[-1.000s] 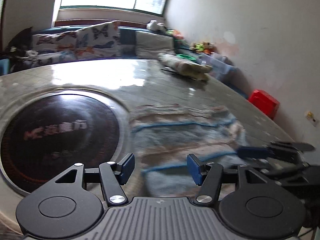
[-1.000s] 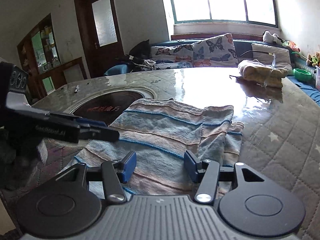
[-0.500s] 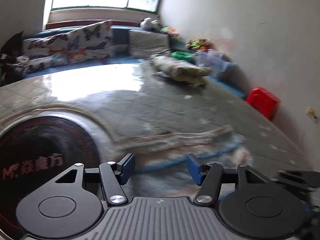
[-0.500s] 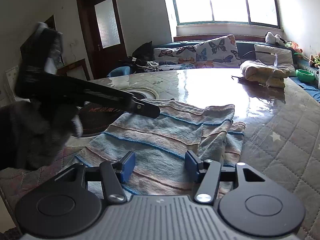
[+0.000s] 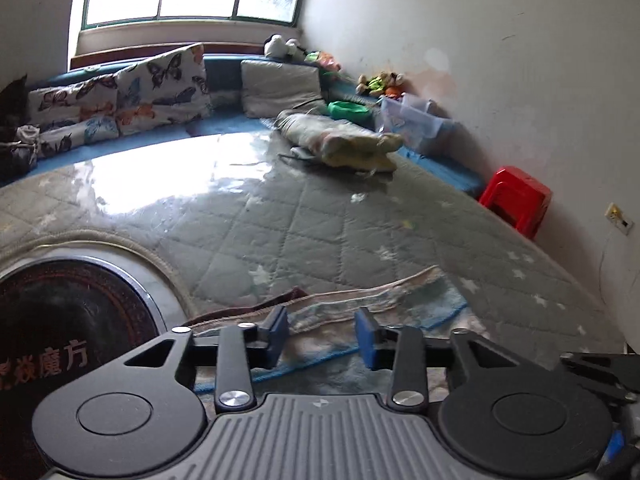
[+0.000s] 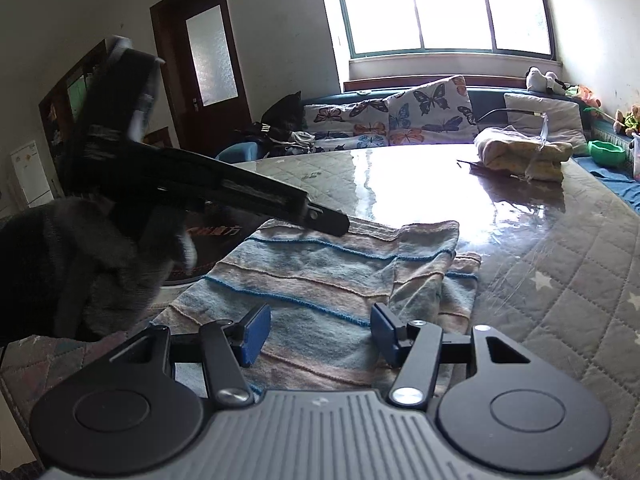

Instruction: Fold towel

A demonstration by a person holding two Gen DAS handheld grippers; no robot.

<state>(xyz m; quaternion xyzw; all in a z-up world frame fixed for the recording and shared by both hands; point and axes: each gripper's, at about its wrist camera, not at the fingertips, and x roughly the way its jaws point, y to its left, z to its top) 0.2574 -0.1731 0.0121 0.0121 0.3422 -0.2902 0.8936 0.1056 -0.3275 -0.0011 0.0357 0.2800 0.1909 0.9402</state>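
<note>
Two Chinese characters, "魔方", read clearly in pale lettering on the round dark glass cooktop panel point(image 5: 60, 320) set into the table; the characters before them are cut off at the edge of the left wrist view. In the right wrist view the same lettering is blurred and half hidden.

Left gripper point(image 5: 322, 336): its blue-padded jaws stand wide apart with nothing between them, poised over the far edge of the striped blue and beige terry towel point(image 5: 360, 312). Whether the pads touch the cloth cannot be told. In the right wrist view this gripper point(image 6: 328, 222) reaches in from the left, held by a hand in a grey glove point(image 6: 100, 268), its dark tip over the towel's far left corner.

Right gripper point(image 6: 320, 332): jaws also wide apart and empty, over the near part of the towel point(image 6: 320, 276).

That towel lies flat on the grey quilted table cover with star print point(image 6: 560, 280), under a glossy clear sheet, just right of the cooktop panel. It has thin blue stripes across pale blue and beige bands. Its right side is doubled over, with a lower layer sticking out past the upper one at the far right corner, and a few wrinkles along that fold.
</note>
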